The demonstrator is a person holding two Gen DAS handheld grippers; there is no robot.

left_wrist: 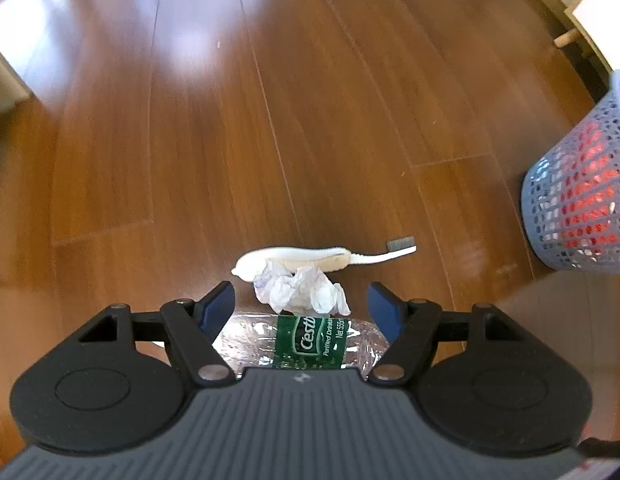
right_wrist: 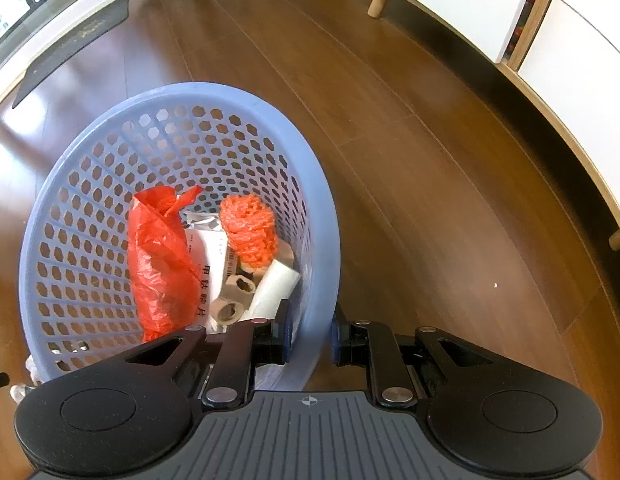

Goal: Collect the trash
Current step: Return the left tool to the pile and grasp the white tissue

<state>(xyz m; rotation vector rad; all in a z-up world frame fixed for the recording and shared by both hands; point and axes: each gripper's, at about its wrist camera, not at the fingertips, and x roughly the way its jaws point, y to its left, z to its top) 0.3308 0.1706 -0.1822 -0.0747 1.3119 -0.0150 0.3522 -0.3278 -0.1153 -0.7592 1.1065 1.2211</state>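
Through your left wrist camera, your left gripper (left_wrist: 301,304) points down at a glossy wooden plank floor (left_wrist: 189,140), its blue-padded jaws standing wide with nothing pressed between them. Below and between them lies a crushed clear plastic bottle (left_wrist: 297,340) on its side, a dark green label wrapped round its middle; the pads do not touch it. Just beyond it sits a crumpled white tissue (left_wrist: 301,292), soft and creased, touching the bottle's far edge. Behind the tissue lies a slim white toothbrush (left_wrist: 330,256) with grey bristles, its head pointing right. At the right edge stands a pale blue perforated basket (left_wrist: 578,200), red showing through its holes.

Through your right wrist camera, your right gripper (right_wrist: 310,336) is clamped on the near rim of that same basket (right_wrist: 322,240), one pad inside, one outside the smooth plastic wall. Inside lie a crinkled red plastic bag (right_wrist: 161,264), an orange mesh ball (right_wrist: 249,228), cardboard tubes (right_wrist: 233,296), a white roll (right_wrist: 275,288) and printed paper.
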